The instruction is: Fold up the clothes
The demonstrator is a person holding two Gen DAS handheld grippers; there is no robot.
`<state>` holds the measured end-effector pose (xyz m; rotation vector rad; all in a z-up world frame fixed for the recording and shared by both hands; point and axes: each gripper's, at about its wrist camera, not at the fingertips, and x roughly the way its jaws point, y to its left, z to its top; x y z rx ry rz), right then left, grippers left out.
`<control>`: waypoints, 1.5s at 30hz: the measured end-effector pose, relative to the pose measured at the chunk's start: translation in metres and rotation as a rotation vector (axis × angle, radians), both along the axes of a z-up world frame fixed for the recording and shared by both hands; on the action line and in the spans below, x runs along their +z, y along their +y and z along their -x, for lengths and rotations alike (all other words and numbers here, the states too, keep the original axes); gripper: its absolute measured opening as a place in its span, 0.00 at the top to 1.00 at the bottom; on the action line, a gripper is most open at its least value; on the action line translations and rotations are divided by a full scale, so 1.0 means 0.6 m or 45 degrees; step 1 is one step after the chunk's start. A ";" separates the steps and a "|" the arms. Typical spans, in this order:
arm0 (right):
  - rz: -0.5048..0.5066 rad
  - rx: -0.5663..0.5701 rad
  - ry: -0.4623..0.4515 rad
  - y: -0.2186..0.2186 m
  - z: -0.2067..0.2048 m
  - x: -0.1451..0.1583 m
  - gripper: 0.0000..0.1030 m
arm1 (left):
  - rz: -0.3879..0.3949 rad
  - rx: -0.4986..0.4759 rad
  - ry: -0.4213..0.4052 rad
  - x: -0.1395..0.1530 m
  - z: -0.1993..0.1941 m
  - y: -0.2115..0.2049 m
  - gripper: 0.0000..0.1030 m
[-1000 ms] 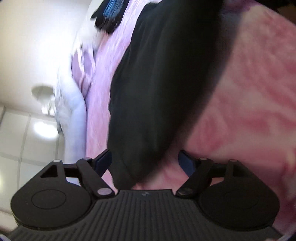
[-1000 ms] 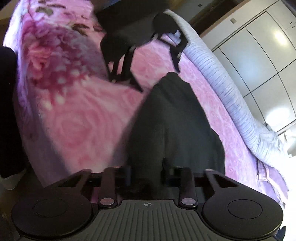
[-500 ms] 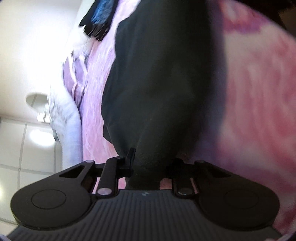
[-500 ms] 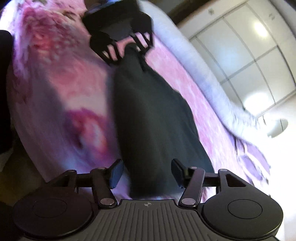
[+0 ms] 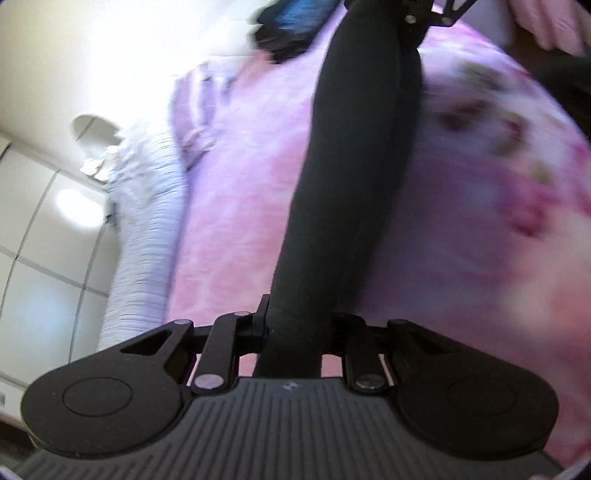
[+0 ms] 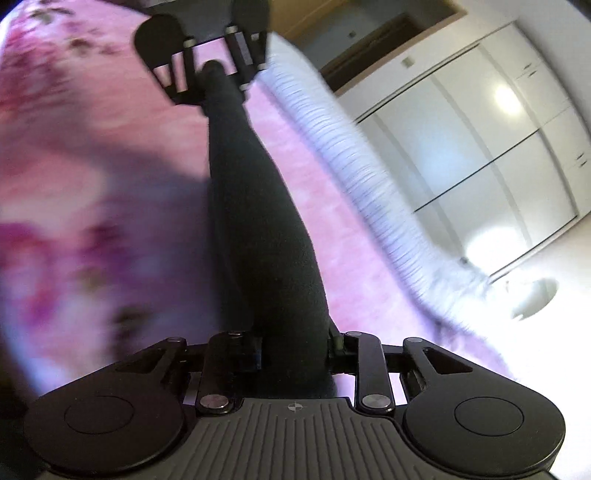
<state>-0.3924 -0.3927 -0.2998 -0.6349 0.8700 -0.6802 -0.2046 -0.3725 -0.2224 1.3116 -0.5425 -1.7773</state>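
Two grippers are pinching one black garment (image 5: 354, 177), one at each end, and it is hanging stretched between them above the pink floral blanket (image 5: 236, 229).

Left gripper (image 5: 301, 325): jaws are sitting closed on the near end of the garment, cloth bunched between the pads. Right gripper (image 6: 295, 347): jaws are closing, with the other end of the garment already between them and filling the gap; reading it as a grip.

Key relation: the garment's long axis is running straight from one gripper to the other. In each wrist view it is leaving the near jaws and narrowing toward the opposite gripper at the top of frame (right gripper (image 5: 417, 18) in the left view, left gripper (image 6: 212, 70) in the right view). So neither hand is nearer; each is owning one end.

Relative to the blanket: the garment is hanging roughly along the blanket's length, and the white ribbed bedding (image 6: 354, 177) is lying along the blanket's far edge. Whether the middle is touching the blanket, I cannot tell.

My guess: next is bringing one end over to the other, keeping the cloth taut.
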 end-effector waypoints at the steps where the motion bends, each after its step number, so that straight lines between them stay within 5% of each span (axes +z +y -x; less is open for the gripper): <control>1: 0.050 0.003 -0.022 -0.033 -0.010 0.019 0.74 | 0.036 0.032 0.015 0.018 -0.011 -0.013 0.85; 4: 0.182 0.036 -0.075 -0.097 -0.040 0.074 0.74 | 0.160 0.136 0.041 0.081 -0.035 -0.034 0.85; 8: 0.275 0.180 -0.129 -0.084 -0.061 0.113 0.74 | 0.243 0.234 0.021 0.130 -0.059 0.039 0.85; 12: 0.178 0.336 -0.117 -0.016 -0.060 0.056 0.73 | 0.115 0.316 -0.014 0.051 -0.050 0.167 0.85; 17: -0.091 0.452 0.034 0.096 -0.049 -0.095 0.73 | -0.182 0.430 0.000 -0.106 -0.028 0.306 0.78; 18: -0.118 0.467 0.081 0.120 -0.046 -0.124 0.71 | -0.156 0.444 -0.042 -0.127 -0.020 0.327 0.75; 20: -0.048 0.463 0.126 0.159 -0.030 -0.153 0.66 | -0.127 0.488 -0.041 -0.136 -0.023 0.363 0.75; 28: -0.224 0.170 -0.118 0.183 0.081 -0.083 0.65 | -0.113 0.815 0.330 -0.082 -0.122 0.447 0.75; 31: -0.288 0.071 -0.263 0.191 0.092 -0.041 0.65 | -0.097 0.887 0.509 -0.048 -0.150 0.434 0.75; 37: -0.516 -0.048 -0.577 0.106 0.063 0.011 0.63 | -0.146 0.819 0.838 -0.006 -0.162 0.321 0.68; 40: -0.677 -0.119 -0.655 0.038 0.045 0.024 0.47 | -0.229 0.805 0.977 -0.018 -0.170 0.229 0.67; 45: -0.848 -0.277 -0.748 -0.086 0.021 0.028 0.45 | -0.382 0.845 1.131 -0.068 -0.207 0.062 0.68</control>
